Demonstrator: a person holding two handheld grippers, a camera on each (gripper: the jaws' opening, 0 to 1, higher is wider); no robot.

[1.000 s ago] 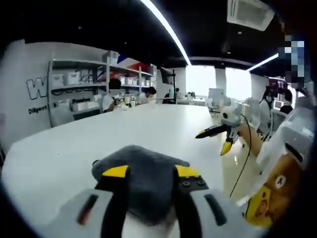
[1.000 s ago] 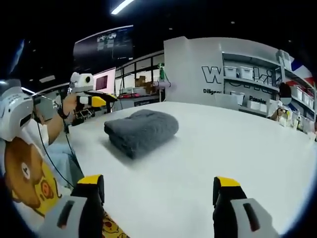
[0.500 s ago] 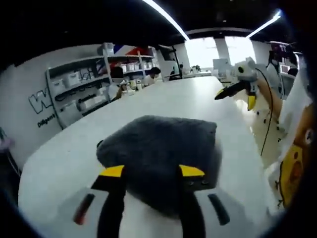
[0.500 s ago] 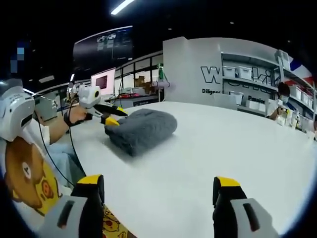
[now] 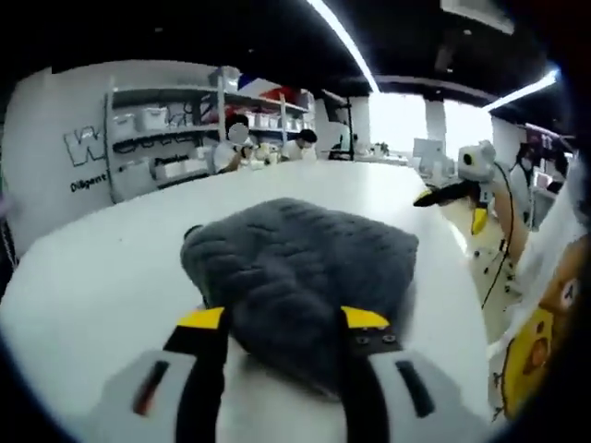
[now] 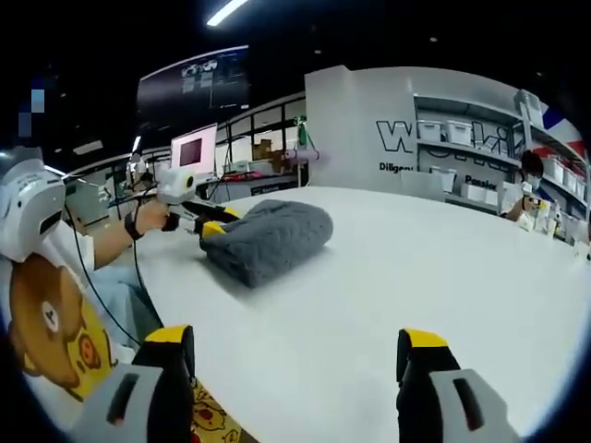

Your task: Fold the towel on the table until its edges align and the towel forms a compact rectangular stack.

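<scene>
One folded grey towel [image 5: 300, 272] on the white table [image 5: 92, 277], left gripper view; left gripper [image 5: 284, 321] jaws apart, straddling its near edge. Right gripper view: right gripper [image 6: 294, 355] jaws wide, holding nothing, well short of the towel [image 6: 270, 240].

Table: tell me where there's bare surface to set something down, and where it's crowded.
The table is bare between the right gripper and the folded towel, and on across to the shelving wall. It is crowded only at the towel's near edge, where the left gripper reaches in beside the person.
</scene>
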